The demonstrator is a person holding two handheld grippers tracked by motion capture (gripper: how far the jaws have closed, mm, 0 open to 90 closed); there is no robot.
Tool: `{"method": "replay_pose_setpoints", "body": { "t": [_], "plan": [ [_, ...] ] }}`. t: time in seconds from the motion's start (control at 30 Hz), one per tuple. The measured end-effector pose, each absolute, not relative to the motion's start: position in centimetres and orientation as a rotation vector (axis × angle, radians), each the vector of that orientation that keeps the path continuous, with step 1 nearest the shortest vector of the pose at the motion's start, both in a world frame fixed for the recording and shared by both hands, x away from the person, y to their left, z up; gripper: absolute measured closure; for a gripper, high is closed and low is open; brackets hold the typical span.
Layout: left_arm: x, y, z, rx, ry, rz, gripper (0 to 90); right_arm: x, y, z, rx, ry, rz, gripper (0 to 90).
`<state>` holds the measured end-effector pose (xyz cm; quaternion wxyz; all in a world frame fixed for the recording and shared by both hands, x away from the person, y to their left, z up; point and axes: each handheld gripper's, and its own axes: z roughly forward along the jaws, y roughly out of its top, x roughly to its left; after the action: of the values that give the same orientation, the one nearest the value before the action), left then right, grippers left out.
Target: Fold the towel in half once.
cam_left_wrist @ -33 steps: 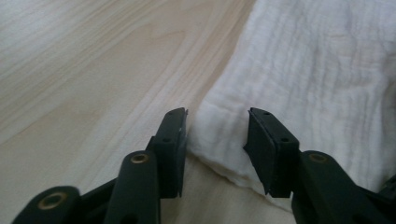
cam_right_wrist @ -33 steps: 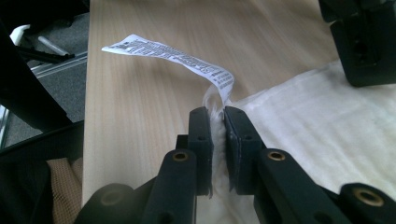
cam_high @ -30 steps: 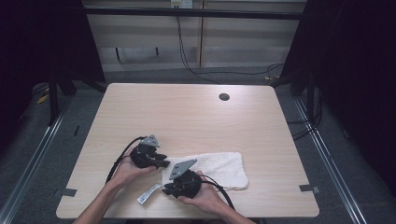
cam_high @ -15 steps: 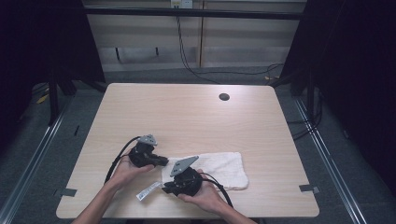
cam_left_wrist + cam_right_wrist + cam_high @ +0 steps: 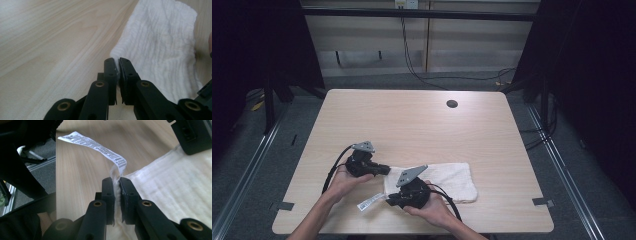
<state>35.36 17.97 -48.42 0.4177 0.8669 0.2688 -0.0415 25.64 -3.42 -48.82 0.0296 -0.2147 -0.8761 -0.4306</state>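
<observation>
A white towel [image 5: 447, 177] lies flat on the near part of the wooden table [image 5: 412, 120]. My left gripper [image 5: 387, 169] is at the towel's far left corner. In the left gripper view its jaws [image 5: 117, 61] are shut on that corner of the towel [image 5: 162, 45]. My right gripper [image 5: 391, 201] is at the near left corner. In the right gripper view it [image 5: 116, 180] is shut on the towel [image 5: 175, 187] edge, just where a printed white label [image 5: 100, 146] sticks out. The label [image 5: 369, 202] points left along the table.
A small dark round hole [image 5: 452, 104] sits near the table's far edge. The table's near left edge [image 5: 56, 182] lies close to my right gripper, with dark floor and metal rails beyond. Cables trail from both grippers over the near table.
</observation>
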Motion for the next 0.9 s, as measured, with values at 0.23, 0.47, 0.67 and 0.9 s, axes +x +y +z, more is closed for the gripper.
{"method": "replay_pose_setpoints", "body": {
  "t": [0.23,0.47,0.67,0.9],
  "plan": [
    [35.4,17.8,-47.7,2.145,0.679,-0.087,85.1,25.7,-3.5,-48.2,-0.679,-2.683,-1.371,83.5],
    [35.6,18.4,-47.3,2.124,0.686,-0.099,85.1,25.6,-3.4,-47.1,-0.669,-2.673,-1.412,83.5],
    [35.4,18.7,-46.2,2.09,0.673,-0.081,85.1,25.6,-3.9,-45.7,-0.641,-2.69,-1.457,83.8],
    [35.0,19.4,-44.9,2.043,0.672,-0.048,85.0,25.6,-3.9,-44.4,-0.638,-2.654,-1.523,83.8]
  ]
}}
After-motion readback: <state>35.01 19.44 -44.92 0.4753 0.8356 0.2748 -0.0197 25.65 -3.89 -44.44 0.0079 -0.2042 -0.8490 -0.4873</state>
